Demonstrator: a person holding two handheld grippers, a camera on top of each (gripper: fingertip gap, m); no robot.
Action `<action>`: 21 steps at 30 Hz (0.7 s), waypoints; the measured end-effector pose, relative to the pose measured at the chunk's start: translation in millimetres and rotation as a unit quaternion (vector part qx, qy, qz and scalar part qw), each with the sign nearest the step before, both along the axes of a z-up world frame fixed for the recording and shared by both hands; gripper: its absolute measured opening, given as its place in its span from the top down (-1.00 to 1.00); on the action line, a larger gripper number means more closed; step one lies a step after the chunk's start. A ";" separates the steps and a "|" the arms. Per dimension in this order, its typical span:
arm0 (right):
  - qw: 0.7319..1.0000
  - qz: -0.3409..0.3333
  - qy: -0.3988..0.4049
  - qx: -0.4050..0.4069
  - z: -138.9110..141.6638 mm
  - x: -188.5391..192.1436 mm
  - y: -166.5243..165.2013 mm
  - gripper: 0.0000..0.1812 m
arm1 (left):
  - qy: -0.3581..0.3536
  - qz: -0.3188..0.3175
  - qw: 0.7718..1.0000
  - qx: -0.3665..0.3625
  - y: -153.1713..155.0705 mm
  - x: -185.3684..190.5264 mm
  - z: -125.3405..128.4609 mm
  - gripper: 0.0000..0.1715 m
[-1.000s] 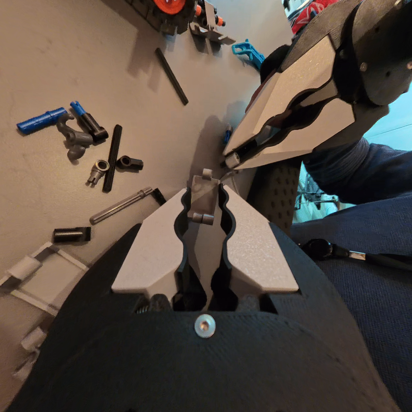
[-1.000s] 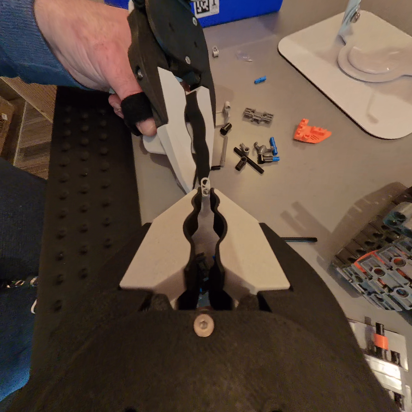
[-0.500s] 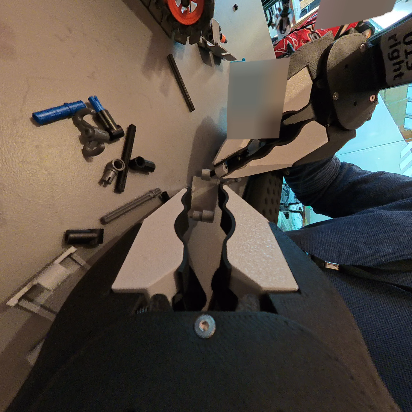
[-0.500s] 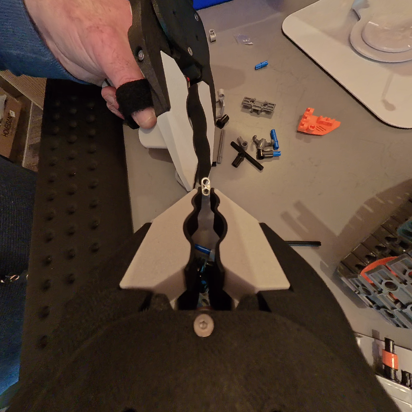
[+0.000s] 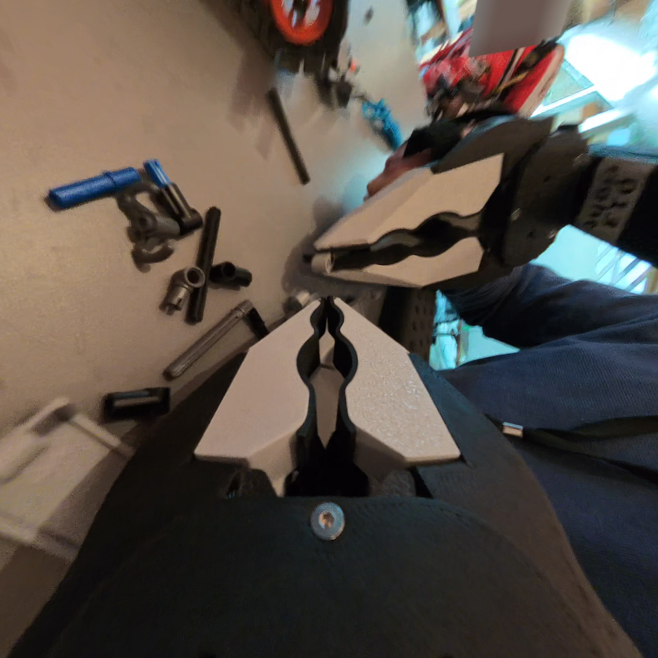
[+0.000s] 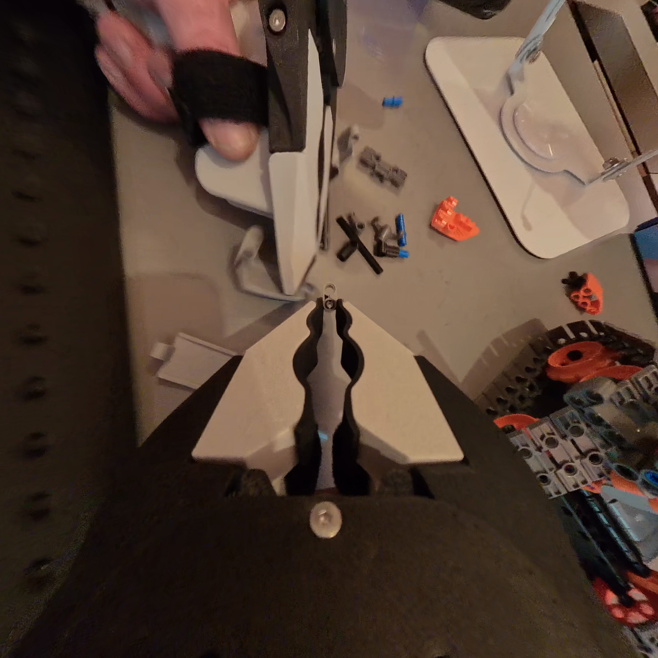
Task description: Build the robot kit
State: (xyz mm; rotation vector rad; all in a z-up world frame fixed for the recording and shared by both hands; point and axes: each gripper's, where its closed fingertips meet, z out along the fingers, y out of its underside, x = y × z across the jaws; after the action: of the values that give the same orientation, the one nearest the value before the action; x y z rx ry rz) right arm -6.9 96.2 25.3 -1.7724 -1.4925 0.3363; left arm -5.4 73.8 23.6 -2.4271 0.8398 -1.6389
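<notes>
Two grippers meet nose to nose above a grey counter (image 6: 463, 313) strewn with small building-toy parts. Seen in its own wrist view, the left gripper (image 5: 325, 302) has its fingers drawn together at the tips with nothing visible between them. The right gripper (image 6: 330, 302) has its fingers closed on a small light-grey connector piece (image 6: 329, 293) with round holes, which sticks out just past the fingertips; in the left wrist view the same gripper (image 5: 322, 261) comes in from the right, tilted, with the pale piece at its tip, just above the left gripper's tips and near them, though the blur hides whether they touch. A flat grey panel piece (image 6: 188, 359) lies on the counter just left of the right gripper's fingers. Beyond the tips sits a loose cluster: a black axle (image 6: 359, 245) crossed over a short black connector, grey bent connectors, and blue pins (image 6: 400, 229). Farther off lie a dark grey frame piece (image 6: 382, 169), an orange wedge piece (image 6: 454, 224) and a small orange and black part (image 6: 585, 292). A tracked toy vehicle (image 6: 584, 409) with orange wheels fills the lower right of the right wrist view, and a white flat stand base (image 6: 498, 160) rests at the upper right. A person's hand (image 6: 171, 67), one finger under a black strap, holds the left gripper.
</notes>
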 end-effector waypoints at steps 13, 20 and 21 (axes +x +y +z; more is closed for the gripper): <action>0.987 0.029 0.093 -0.125 13.0 -1.5 -11.7 0.95 | 0.052 -0.035 0.981 0.185 -8.7 -9.9 13.4 0.76; 0.977 0.030 0.117 -0.173 13.7 0.2 -6.9 0.95 | 0.105 -0.059 0.961 0.250 8.7 -13.7 -7.1 0.77; 0.977 0.031 0.116 -0.174 12.0 -0.1 -7.7 0.95 | 0.104 -0.068 0.961 0.245 6.4 -11.7 -8.7 0.84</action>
State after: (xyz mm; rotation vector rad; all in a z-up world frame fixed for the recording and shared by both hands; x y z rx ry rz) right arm -7.1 88.5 37.3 -1.8786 -1.3818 0.8519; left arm -17.1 80.1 14.8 -2.2392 1.2910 -1.0466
